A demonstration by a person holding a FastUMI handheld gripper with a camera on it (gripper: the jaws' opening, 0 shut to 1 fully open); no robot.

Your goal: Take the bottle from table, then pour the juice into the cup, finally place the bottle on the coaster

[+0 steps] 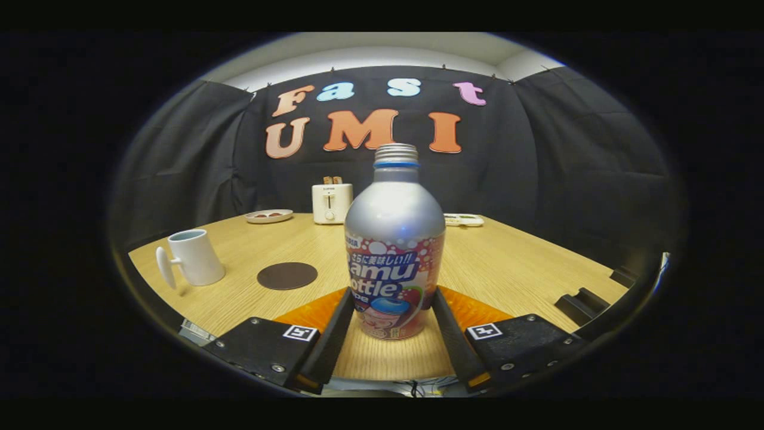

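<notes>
Wooden bench (507, 269) carries, left to right, a white cup (194, 257), a dark round coaster (287, 276), then the upright bottle (394, 239); gripper (391, 310) jaws flank its base, whether pressing it I cannot tell; toaster (332, 203) stands beyond.

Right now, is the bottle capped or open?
Open: the bottle, upright between the tongs, shows bare neck threads and no cap.
</notes>
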